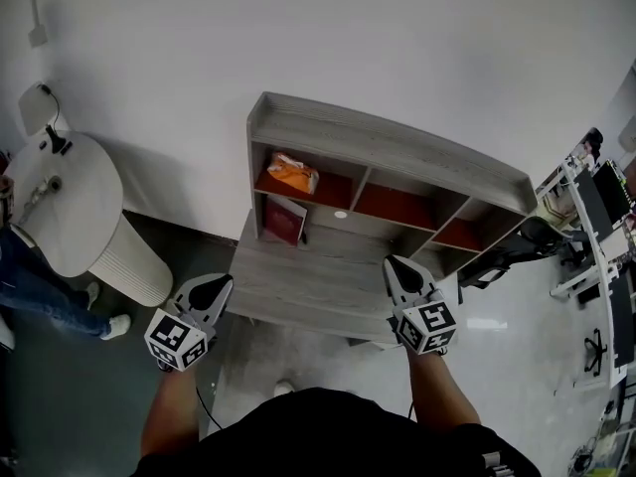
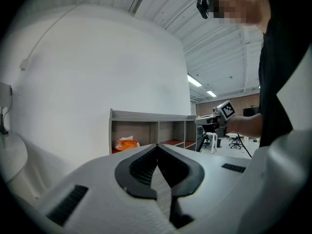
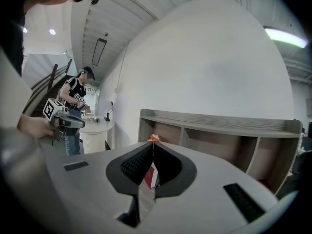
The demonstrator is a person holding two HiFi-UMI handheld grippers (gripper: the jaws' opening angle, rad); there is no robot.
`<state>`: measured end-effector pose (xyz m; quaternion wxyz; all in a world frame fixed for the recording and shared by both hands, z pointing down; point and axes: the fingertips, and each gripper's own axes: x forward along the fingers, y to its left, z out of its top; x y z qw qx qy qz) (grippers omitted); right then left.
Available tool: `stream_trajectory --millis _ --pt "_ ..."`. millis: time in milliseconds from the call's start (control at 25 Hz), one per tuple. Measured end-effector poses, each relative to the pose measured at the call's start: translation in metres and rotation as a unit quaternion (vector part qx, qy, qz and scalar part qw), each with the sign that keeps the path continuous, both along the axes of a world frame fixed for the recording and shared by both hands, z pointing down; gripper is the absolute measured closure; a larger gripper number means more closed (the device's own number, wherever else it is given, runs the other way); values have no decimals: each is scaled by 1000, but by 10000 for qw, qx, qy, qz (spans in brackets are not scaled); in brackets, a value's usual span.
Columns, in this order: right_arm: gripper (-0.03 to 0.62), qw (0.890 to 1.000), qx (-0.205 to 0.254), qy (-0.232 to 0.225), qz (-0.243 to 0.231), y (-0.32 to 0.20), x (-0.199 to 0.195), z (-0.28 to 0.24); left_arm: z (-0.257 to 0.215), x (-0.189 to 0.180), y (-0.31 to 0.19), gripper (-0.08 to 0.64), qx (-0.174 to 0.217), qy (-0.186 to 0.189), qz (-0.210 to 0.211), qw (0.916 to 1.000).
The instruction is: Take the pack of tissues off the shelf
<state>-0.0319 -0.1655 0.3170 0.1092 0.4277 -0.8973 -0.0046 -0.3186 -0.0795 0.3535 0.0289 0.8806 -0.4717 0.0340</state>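
The orange pack of tissues (image 1: 292, 173) lies in the top left compartment of a grey wooden shelf unit (image 1: 397, 142) that stands against the white wall. In the left gripper view the pack (image 2: 126, 143) shows beyond the jaws, to the left. In the right gripper view only its orange top (image 3: 154, 139) peeks over the jaw tips. My left gripper (image 1: 221, 284) hangs at the near left edge of the unit's desk top, well short of the pack. My right gripper (image 1: 395, 264) is over the desk's near right part. Both grippers (image 2: 157, 146) (image 3: 152, 144) are shut with nothing between their jaws.
A red book (image 1: 285, 220) leans in the compartment under the tissues. A round white pedestal table (image 1: 70, 207) stands to the left, with another person (image 3: 78, 96) beside it. Desks, monitors and office chairs (image 1: 596, 227) crowd the right side.
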Motion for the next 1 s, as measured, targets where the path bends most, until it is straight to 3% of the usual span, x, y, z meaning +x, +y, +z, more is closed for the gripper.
stream_trajectory --millis 520,800,1000 --pt "583 9978 115 -155 -634 -53 -14 0 -15 6 -7 541 21 -234 -597 9979" --pt "583 9954 141 -17 -946 -93 -34 9 -22 11 -6 541 9 -390 -950 9947" --pt "581 9926 236 554 -1054 -127 -62 33 -13 -9 15 541 -159 -419 -1436 9886"
